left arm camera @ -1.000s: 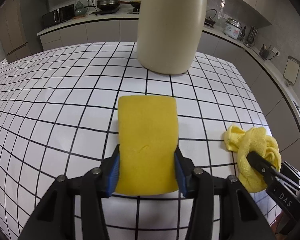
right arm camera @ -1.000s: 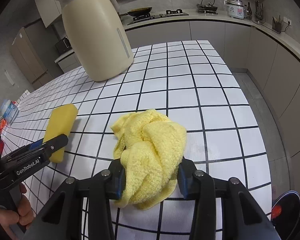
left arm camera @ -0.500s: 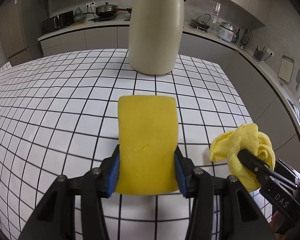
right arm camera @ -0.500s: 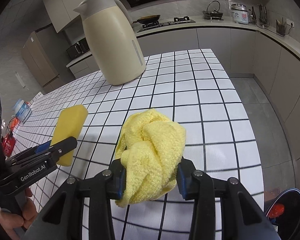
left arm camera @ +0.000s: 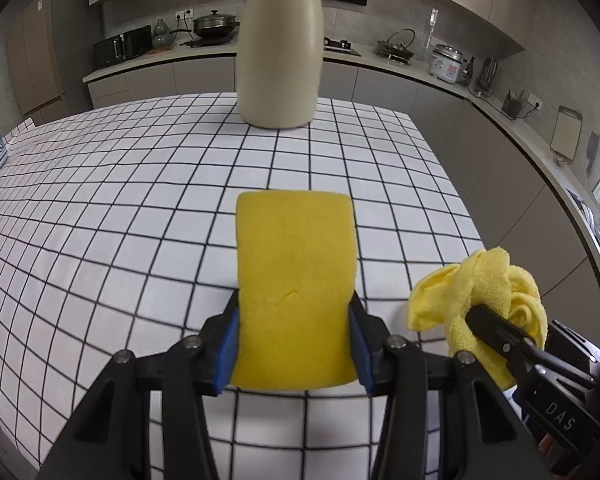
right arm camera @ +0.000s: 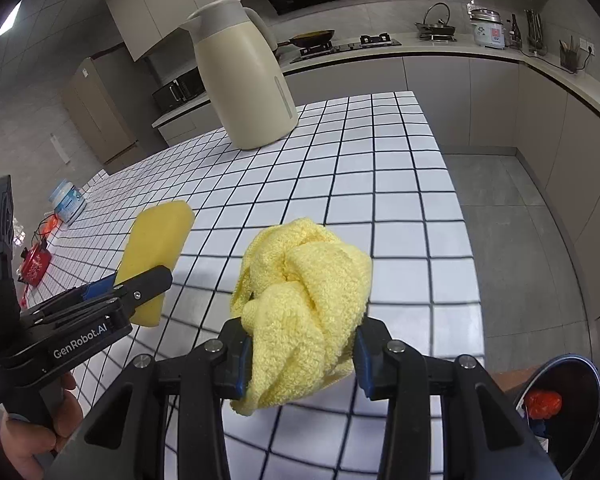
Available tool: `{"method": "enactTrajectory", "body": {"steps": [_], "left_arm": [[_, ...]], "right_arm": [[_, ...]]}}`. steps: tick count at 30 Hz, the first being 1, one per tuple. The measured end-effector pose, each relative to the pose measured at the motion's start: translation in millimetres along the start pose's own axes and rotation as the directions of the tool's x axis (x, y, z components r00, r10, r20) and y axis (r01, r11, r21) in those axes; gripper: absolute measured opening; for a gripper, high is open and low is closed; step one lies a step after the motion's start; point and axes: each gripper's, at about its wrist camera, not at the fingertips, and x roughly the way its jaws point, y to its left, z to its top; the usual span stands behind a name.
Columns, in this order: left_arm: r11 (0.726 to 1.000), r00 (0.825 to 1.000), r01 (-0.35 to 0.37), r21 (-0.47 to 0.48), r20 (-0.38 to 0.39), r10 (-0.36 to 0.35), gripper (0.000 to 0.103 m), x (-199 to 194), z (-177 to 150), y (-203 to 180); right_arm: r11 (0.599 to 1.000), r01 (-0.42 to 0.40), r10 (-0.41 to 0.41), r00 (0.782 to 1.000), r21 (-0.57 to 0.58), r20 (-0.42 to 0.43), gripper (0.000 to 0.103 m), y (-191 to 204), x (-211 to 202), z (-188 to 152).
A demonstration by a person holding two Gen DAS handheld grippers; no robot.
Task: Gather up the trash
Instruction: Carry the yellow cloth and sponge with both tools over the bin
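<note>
the left gripper [left arm camera: 294,344] clamps a yellow sponge [left arm camera: 296,280] above the checked table [left arm camera: 140,208], the right gripper [right arm camera: 302,354] at its 3 o'clock clamps a crumpled yellow towel [right arm camera: 308,292], cream jug [left arm camera: 279,46] at 12 o'clock.

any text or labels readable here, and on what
"GenRobot.AI": on the side of the left gripper, seen from the right wrist view.
"DAS": on the body of the right gripper, seen from the left wrist view.
The blue-and-white tub has lettering too blurred to read.
</note>
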Motion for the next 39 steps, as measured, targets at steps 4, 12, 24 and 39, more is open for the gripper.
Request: {"method": "enactTrajectory", "body": {"steps": [4, 12, 24, 39], "left_arm": [[1.0, 1.0, 0.005, 0.005, 0.0, -0.005, 0.049, -10, -13, -17], [1.0, 1.0, 0.018, 0.017, 0.013, -0.018, 0.049, -27, -31, -49], [0.993, 0.996, 0.08, 0.081, 0.023, -0.083, 0.049, -40, -44, -106], [0.936, 0.969, 0.246, 0.251, -0.036, -0.245, 0.049, -40, -59, -211]], "right_arm": [[1.0, -0.011, 0.011, 1.0, 0.005, 0.003, 0.042, -13, -22, -14], [0.999, -0.028, 0.027, 0.999, 0.022, 0.02, 0.042, -38, -59, -32], [0.998, -0.006, 0.002, 0.998, 0.06, 0.065, 0.042, -74, -110, -53], [0.963, 0.139, -0.169, 0.979, 0.231, 0.115, 0.042, -157, -180, -88]]}}
